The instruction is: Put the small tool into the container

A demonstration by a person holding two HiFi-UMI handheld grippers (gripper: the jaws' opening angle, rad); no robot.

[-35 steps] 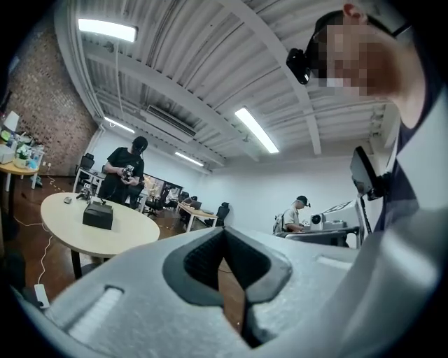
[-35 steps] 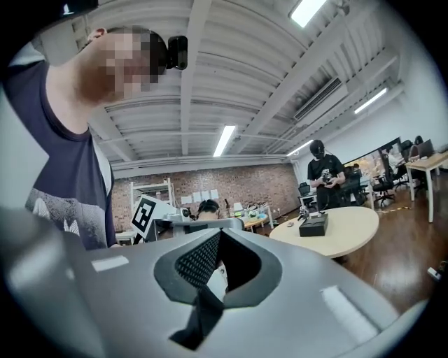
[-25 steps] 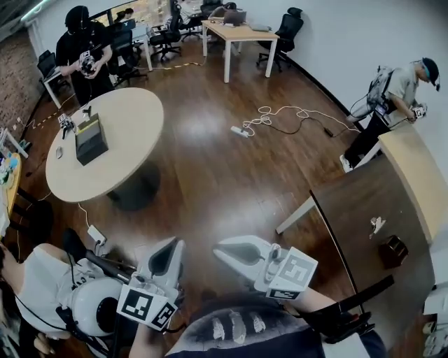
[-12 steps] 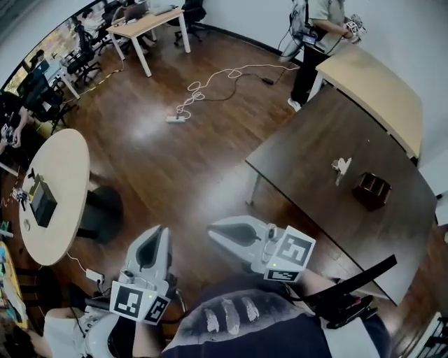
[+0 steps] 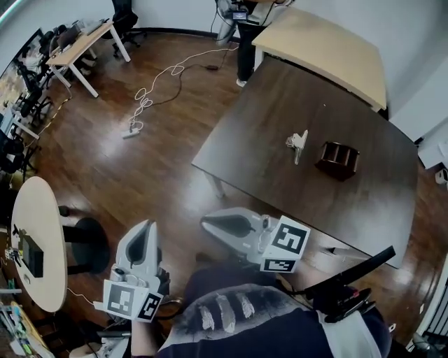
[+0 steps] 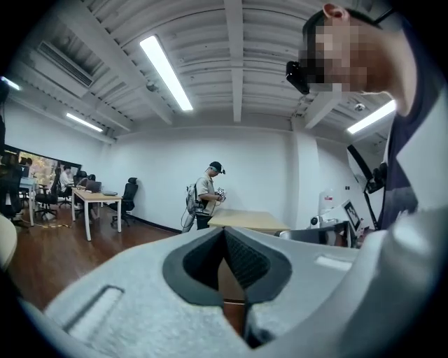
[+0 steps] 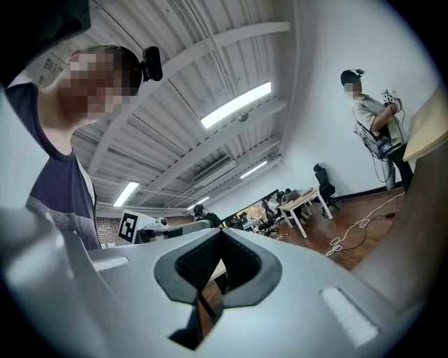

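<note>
The small tool (image 5: 297,143), a pale metal clip, lies near the middle of the dark brown table (image 5: 266,112) in the head view. Just to its right stands the container (image 5: 337,160), a small dark brown box with compartments. Both grippers hang low by my body, off the table's near edge. My left gripper (image 5: 145,225) is shut with nothing in it and stands over the wood floor. My right gripper (image 5: 204,222) is also shut and empty, pointing left just short of the table. In the left gripper view (image 6: 224,232) and the right gripper view (image 7: 220,235) the pads meet with nothing between them.
A tan table (image 5: 329,45) adjoins the dark one at the back, and a person (image 5: 241,17) stands beside it. White cables and a power strip (image 5: 133,129) lie on the floor. A round table (image 5: 28,245) is at the left, desks and chairs (image 5: 77,45) far left.
The head view has swung round, so the dark table with the tool and container has moved from the right edge toward the middle and nearer. Both grippers stay shut, low by my body.
</note>
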